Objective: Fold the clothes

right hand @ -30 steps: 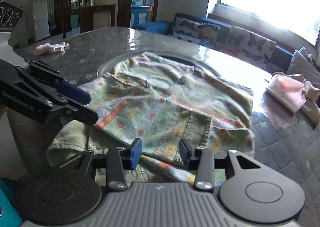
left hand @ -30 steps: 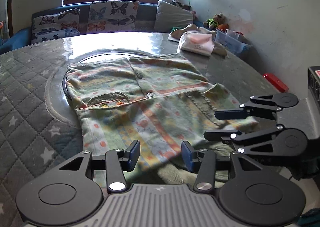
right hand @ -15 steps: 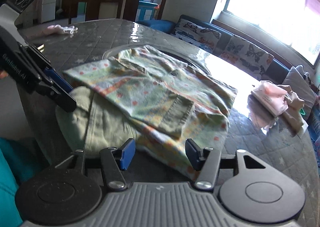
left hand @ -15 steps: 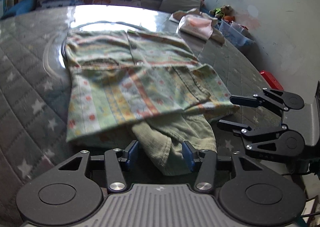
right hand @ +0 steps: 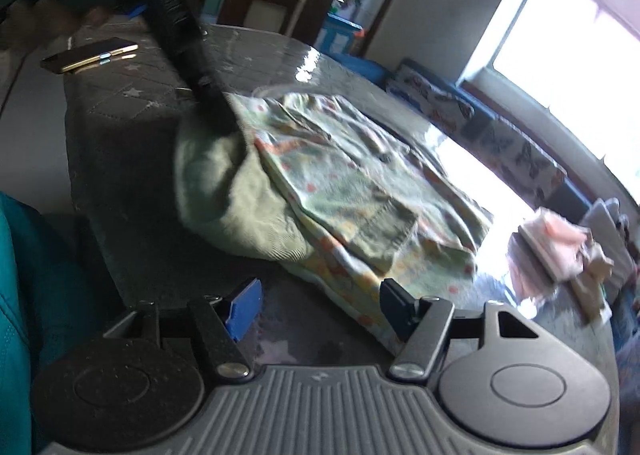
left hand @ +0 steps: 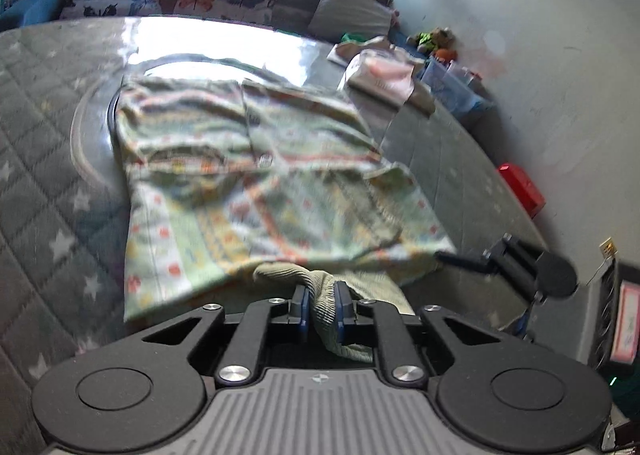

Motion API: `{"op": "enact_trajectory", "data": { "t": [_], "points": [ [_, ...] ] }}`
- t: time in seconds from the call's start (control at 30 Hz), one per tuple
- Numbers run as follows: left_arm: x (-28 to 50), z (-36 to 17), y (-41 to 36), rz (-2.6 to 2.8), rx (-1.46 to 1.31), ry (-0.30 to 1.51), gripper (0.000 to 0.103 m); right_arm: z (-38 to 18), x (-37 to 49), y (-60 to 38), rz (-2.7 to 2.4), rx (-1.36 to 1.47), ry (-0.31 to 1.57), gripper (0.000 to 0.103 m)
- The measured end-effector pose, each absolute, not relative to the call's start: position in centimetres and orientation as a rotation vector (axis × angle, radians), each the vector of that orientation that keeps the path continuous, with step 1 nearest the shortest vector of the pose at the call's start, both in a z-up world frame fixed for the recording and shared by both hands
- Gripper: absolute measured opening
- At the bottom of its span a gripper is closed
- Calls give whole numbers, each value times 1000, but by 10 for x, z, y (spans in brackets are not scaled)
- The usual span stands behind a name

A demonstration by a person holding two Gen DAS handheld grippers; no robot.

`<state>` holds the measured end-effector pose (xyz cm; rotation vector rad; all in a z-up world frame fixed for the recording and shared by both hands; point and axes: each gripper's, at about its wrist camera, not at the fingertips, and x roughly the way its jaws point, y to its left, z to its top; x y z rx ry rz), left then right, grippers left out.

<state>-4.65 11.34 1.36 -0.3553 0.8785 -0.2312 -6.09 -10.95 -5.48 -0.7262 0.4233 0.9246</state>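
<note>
Left tool [left hand: 320, 309]: jaws closing, clamped on a ribbed green hem [left hand: 326, 295] at the lower centre of the left wrist view. This hem belongs to the patterned garment [left hand: 256, 191], which lies spread across the middle of the grey quilted desk [left hand: 36, 159].

Right tool [right hand: 320, 305]: jaws opening, standing apart at the lower centre of the right wrist view, nothing gripped; the garment's near edge lies just beyond them. A folded pink item [left hand: 380, 71] sits at upper right.
</note>
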Motion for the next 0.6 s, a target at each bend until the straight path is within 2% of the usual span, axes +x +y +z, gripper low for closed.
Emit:
{"op": "enact_trajectory", "data": {
  "t": [0.33, 0.43, 0.5, 0.53, 0.57, 0.6],
  "points": [
    [-17, 26, 128, -282, -398, 876, 13, -60, -52, -84, 968, -699, 297, 66],
    [-15, 24, 133, -297, -412, 884, 13, -58, -40, -74, 999, -654, 308, 54],
    [-16, 23, 135, -308, -412, 881, 13, -55, -29, -69, 1029, -610, 352, 36],
    [-18, 23, 137, -315, -409, 876, 14, -52, -21, -68, 1049, -575, 387, 31],
    [-20, 23, 138, -324, -403, 869, 16, -49, -14, -67, 1067, -536, 422, 21],
    [-23, 24, 140, -332, -395, 862, 17, -46, -7, -68, 1078, -500, 454, 17]
  ]
}}
